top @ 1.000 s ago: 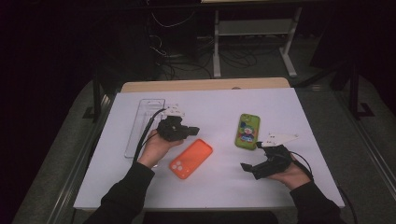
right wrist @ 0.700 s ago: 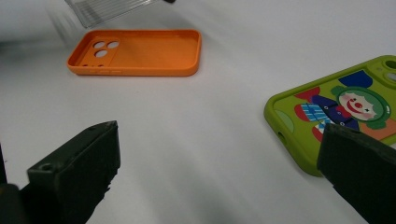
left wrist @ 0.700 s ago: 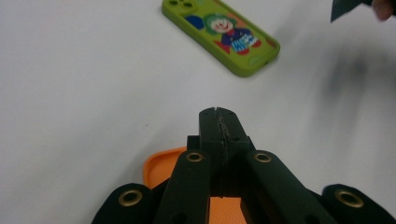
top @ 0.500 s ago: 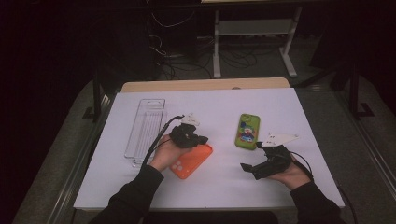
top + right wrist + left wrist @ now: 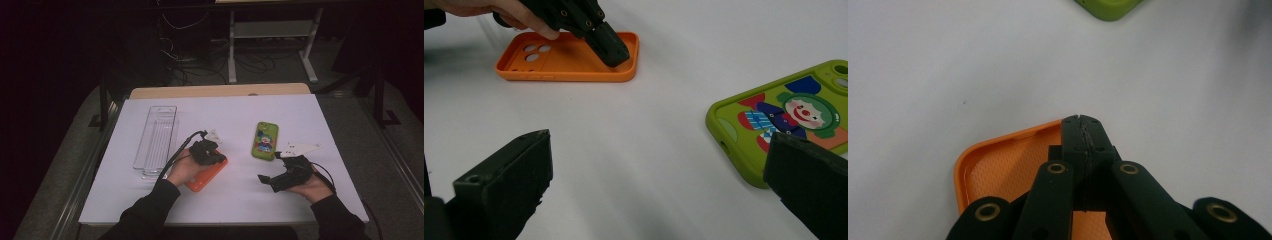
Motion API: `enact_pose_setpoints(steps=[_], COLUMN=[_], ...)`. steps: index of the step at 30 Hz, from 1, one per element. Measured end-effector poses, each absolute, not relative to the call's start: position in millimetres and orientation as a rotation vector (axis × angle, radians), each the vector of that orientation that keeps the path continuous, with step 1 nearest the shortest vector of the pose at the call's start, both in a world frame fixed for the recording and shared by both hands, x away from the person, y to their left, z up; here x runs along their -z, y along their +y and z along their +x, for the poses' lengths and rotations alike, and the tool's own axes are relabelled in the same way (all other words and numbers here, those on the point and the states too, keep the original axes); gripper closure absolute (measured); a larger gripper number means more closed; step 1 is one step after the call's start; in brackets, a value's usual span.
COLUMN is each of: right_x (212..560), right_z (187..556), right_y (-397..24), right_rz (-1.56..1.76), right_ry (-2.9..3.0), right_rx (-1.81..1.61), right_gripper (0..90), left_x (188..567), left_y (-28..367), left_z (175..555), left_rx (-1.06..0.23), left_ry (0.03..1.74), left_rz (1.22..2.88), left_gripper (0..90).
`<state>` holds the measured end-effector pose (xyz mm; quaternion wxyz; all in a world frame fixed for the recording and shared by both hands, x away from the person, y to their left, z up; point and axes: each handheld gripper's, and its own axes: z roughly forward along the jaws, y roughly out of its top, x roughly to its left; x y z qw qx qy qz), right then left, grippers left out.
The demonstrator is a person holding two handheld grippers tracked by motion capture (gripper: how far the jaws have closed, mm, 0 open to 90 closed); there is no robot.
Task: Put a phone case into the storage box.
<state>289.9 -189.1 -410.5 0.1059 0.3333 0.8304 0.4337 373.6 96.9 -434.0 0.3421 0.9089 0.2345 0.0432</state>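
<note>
While the left gripper (image 5: 1082, 120), jaws closed and holding nothing, seems to press into the orange phone case (image 5: 206, 175) lying near the table's (image 5: 240, 205) middle, the case could skid away; the right gripper (image 5: 269, 181) rests open.

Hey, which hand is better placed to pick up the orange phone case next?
Left. The left gripper is already on the orange phone case, jaws shut, tips inside its near end. The right gripper sits open and apart, nearer the green phone case.
</note>
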Motion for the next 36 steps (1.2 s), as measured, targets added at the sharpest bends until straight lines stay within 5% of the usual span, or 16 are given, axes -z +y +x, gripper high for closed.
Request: enact_pose_setpoints(steps=[36], right_x=[410.3], right_z=[290.9], right_y=[-190.1], right_rz=[0.968], right_ry=[2.436], right_rx=[-1.282], right_gripper=[0.0], left_x=[440.7], left_y=[65.8], left_z=[346.6], left_rx=[0.047], left_ry=[0.439], left_rz=[2.378], left_gripper=[89.7])
